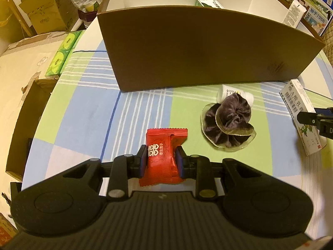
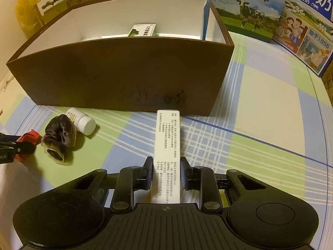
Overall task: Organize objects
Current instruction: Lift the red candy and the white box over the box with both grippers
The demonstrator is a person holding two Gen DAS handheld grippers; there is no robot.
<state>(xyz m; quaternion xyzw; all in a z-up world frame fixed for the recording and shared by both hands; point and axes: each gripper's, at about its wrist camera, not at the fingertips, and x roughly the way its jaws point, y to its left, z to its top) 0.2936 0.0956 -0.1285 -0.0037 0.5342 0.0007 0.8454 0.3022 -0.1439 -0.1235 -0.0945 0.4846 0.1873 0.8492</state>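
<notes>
Left tool [image 1: 160, 158] gripping red sachet [image 1: 164, 156], checked tablecloth [image 1: 83, 104], stacked cartons [image 1: 37, 10]

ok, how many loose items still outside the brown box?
4: red candy packet in left gripper, white carton in right gripper, scrunchie and pill bottle on the cloth.

Checked cloth [image 2: 266, 108] in blue, green and white covers the counter. Milk cartons [image 2: 249, 10] with cow artwork stand along its far right edge. Cardboard boxes [image 1: 39, 10] and green tissue packs [image 1: 60, 56] sit beyond its left edge.
</notes>
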